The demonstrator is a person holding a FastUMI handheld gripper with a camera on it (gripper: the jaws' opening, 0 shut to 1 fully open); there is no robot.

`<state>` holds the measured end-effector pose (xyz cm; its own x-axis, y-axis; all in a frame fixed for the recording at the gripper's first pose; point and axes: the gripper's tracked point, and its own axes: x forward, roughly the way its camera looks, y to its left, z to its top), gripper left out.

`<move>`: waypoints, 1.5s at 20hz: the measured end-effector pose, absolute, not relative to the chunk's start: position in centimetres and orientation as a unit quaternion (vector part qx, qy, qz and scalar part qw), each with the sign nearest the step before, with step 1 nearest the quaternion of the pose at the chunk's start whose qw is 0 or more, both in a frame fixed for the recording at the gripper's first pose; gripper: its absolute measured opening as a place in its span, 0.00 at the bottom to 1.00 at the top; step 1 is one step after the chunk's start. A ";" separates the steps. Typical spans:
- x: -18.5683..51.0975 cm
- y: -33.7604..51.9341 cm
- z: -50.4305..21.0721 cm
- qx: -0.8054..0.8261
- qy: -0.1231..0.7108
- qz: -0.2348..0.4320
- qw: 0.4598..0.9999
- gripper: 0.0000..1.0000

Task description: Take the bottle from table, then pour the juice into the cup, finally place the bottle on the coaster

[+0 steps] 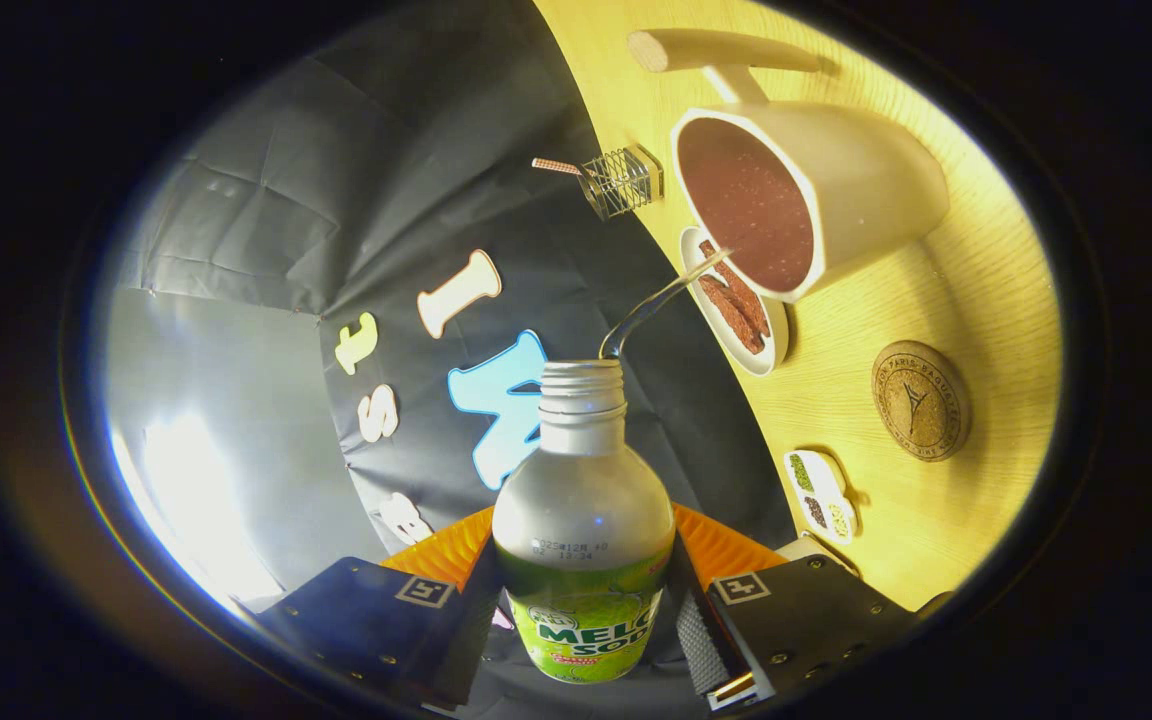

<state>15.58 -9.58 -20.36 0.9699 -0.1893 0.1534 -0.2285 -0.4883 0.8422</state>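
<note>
Jaws grip the bottle (583, 540) at its belly, lower centre; a stream arcs to the cup (806, 195), upper right. Smooth, rigid, lightening; hold firmly mid-body.

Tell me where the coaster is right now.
In the gripper view the round cork coaster lies bare on the wooden table, beyond the claw shut on the bottle, beside the plate of snacks and the cup.

Probably a recording booth, black cloth wall (356, 180), wooden table (976, 300)
</note>
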 end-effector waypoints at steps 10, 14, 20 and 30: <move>15.8 -10.6 -21.8 0.868 -0.126 0.006 0.480 0.78; 15.6 -11.1 -22.6 0.874 -0.129 0.000 0.469 0.78; 15.5 -11.2 -23.5 0.879 -0.127 -0.007 0.460 0.78; 15.4 -11.6 -24.8 0.881 -0.125 -0.018 0.456 0.78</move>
<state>15.38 -11.57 -24.77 0.9682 -0.2365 0.0813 -0.2029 -0.5526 0.8083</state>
